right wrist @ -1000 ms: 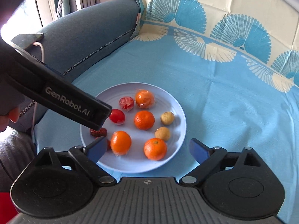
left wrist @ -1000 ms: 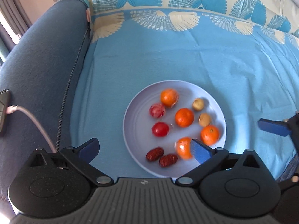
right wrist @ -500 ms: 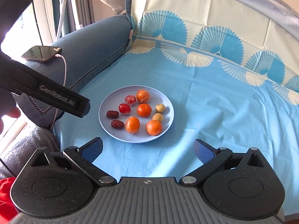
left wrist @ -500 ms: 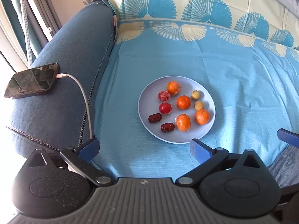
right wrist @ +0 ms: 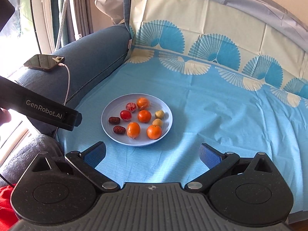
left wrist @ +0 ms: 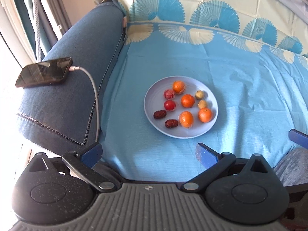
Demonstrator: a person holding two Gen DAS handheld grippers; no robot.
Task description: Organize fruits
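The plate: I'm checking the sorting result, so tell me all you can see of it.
The plate is round, pale lavender-blue, smooth and shallow with a low raised rim. It lies flat on the light blue cloth, beside the sofa armrest. It carries four orange citrus fruits, two small yellowish fruits, two red ones and two dark red dates, grouped by kind. Neither gripper touches it.

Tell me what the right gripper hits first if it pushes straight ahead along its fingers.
Probably the near rim of the plate, or the blue cloth just short of it; depth is unclear. The right gripper is open and empty, and nothing else stands in that line.
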